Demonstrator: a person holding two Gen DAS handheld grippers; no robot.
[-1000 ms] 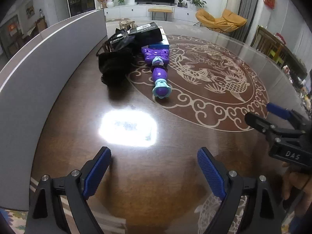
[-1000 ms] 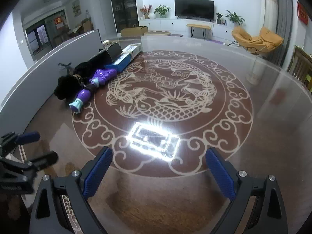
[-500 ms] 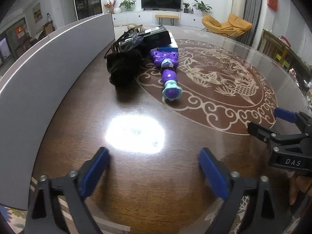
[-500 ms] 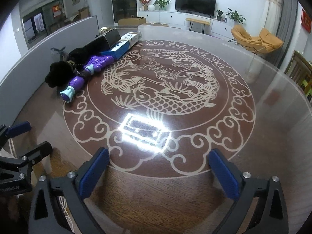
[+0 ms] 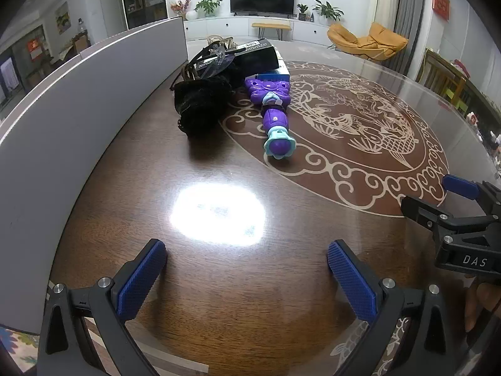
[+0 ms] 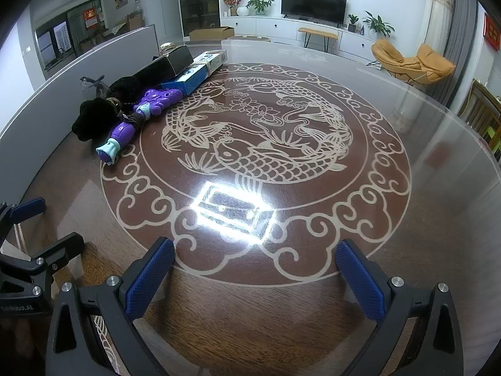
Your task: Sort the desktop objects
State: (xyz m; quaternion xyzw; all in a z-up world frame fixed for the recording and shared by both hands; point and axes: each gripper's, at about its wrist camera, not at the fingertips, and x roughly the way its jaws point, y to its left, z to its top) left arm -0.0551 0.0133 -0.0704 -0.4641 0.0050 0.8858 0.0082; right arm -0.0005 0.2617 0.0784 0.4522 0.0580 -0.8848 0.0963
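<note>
A purple toy wand (image 5: 275, 116) with a teal flower end lies on the round table (image 5: 219, 297), also in the right wrist view (image 6: 137, 119). Left of it sits a black velvet pouch (image 5: 200, 103) (image 6: 94, 116). Behind them are a black box (image 5: 256, 56) (image 6: 169, 62), a blue and white box (image 5: 278, 73) (image 6: 200, 72) and a clear hair clip (image 5: 216, 56). My left gripper (image 5: 247, 277) is open and empty near the table's front. My right gripper (image 6: 255, 277) is open and empty, to the right of the left one (image 5: 438, 200).
A grey partition (image 5: 78, 119) runs along the table's left side. The table has a glass top with a fish pattern (image 6: 260, 144) and a bright lamp glare (image 5: 219, 216). Chairs (image 6: 482, 116) stand at the right.
Both grippers have moved a little forward over the table and the pile of objects looks closer. Both stay open.
</note>
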